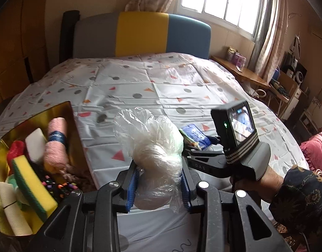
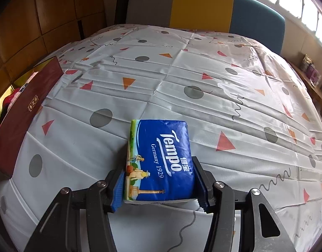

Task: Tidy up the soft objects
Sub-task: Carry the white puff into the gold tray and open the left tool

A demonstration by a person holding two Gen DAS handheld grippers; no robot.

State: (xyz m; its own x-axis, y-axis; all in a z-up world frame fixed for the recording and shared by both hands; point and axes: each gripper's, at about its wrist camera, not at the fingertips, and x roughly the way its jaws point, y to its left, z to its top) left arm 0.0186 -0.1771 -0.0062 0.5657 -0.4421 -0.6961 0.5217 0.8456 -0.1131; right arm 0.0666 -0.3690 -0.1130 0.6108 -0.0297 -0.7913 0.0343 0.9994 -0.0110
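2 grippers | left gripper (image 1: 159, 185) pinching plastic bag (image 1: 154, 147) | right gripper (image 2: 159, 185) pinching tissue pack (image 2: 161, 159) on tablecloth (image 2: 182, 73)

Bed cover (image 2: 203, 109): pale grey-white, grey dots, orange and red triangles, dark squiggles. Headboard (image 1: 140, 35): grey, yellow, blue panels. Tissue pack (image 2: 161, 159): blue, white lettering. Box (image 2: 18, 121): dark red outside, gold inside. Sponge (image 1: 33, 184): yellow and green. Rolled towel (image 1: 56, 145): pink.

Black two-finger left gripper (image 1: 159, 185) with ribbed blue pads (image 1: 132, 187), round silver screws (image 1: 203, 184), dark gold-patterned sleeve (image 1: 303, 197), matching black right gripper (image 2: 159, 185)
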